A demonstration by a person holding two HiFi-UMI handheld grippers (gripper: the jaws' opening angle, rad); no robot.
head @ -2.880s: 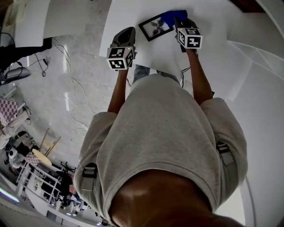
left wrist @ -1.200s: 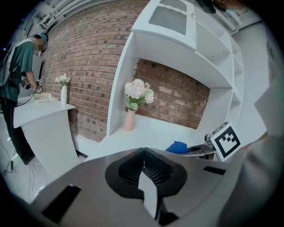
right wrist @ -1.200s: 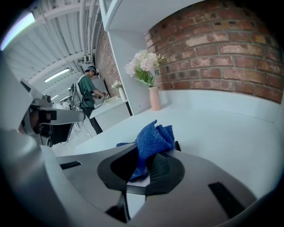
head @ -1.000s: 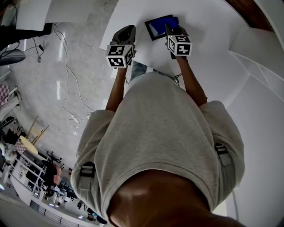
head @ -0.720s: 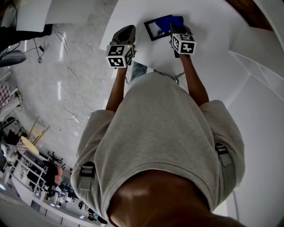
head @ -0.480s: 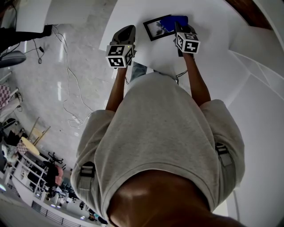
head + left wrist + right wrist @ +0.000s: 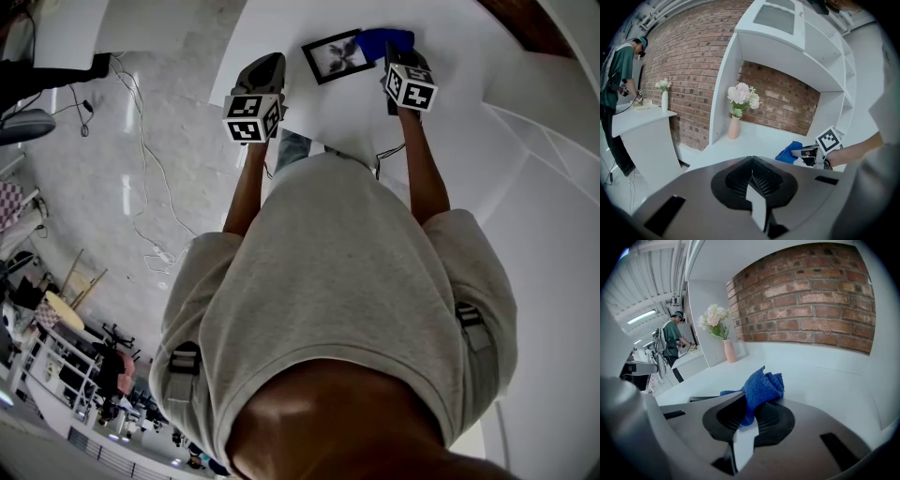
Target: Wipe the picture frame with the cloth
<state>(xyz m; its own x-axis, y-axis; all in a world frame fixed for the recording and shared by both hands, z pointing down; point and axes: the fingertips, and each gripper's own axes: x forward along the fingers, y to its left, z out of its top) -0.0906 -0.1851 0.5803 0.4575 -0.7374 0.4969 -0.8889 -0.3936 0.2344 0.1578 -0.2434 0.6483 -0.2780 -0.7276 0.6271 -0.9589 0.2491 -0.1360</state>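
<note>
Picture frame [image 7: 335, 56] looks light, likely slides: brace its rim; right gripper [image 7: 749, 414] pinches the soft cloth [image 7: 761, 387], left gripper [image 7: 752, 180] closed, empty

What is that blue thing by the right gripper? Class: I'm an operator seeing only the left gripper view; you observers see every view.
Observer: A blue cloth; the right gripper view shows the right gripper shut on it.
Operator: Where is the picture frame?
Observer: The head view shows the picture frame flat on the white table, just left of the cloth.
Operator: Is its picture covered?
Observer: No, the picture is fully uncovered.
</note>
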